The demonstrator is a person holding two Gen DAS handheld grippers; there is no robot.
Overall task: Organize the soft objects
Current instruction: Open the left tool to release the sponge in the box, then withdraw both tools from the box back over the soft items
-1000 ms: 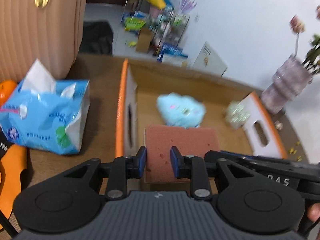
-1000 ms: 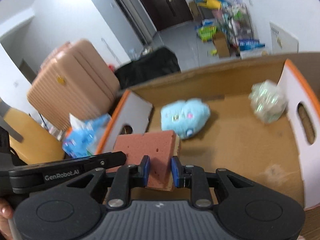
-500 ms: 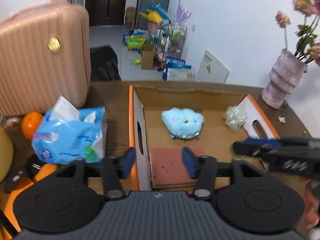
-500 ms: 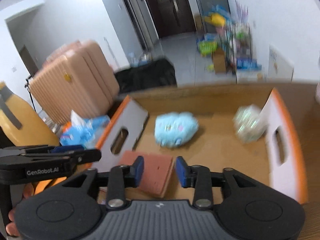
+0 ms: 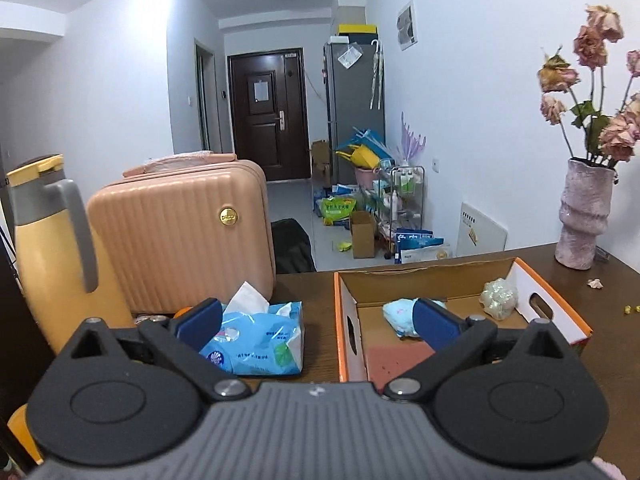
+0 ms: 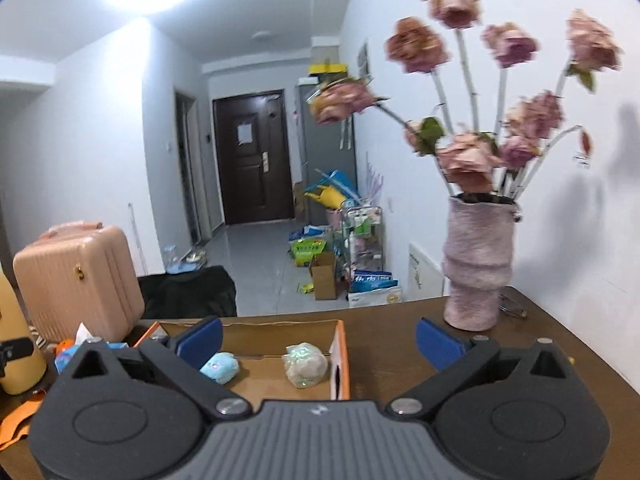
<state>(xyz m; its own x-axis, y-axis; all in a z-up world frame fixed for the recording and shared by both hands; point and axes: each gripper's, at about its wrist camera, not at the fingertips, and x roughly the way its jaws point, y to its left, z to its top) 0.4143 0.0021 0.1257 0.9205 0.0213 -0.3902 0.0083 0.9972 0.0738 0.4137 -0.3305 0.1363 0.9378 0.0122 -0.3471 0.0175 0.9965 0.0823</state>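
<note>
An orange-rimmed cardboard box (image 5: 343,320) sits on the brown table. Inside lie a pinkish-red sponge (image 5: 394,362), a light blue plush toy (image 5: 400,314) and a crumpled pale green-white ball (image 5: 498,298). My left gripper (image 5: 318,320) is open and empty, raised in front of the box. My right gripper (image 6: 318,340) is open and empty, held above and behind the box (image 6: 340,350). The right wrist view shows the plush (image 6: 220,366) and the ball (image 6: 305,364); the sponge is hidden there.
A blue tissue pack (image 5: 256,338) lies left of the box. A pink suitcase (image 5: 184,232) and a yellow thermos (image 5: 48,240) stand at the left. A vase of dried roses (image 6: 478,264) stands at the table's back right.
Both grippers let go of the sponge, opened wide and pulled back and up. The sponge now lies flat in the box's near left corner.
</note>
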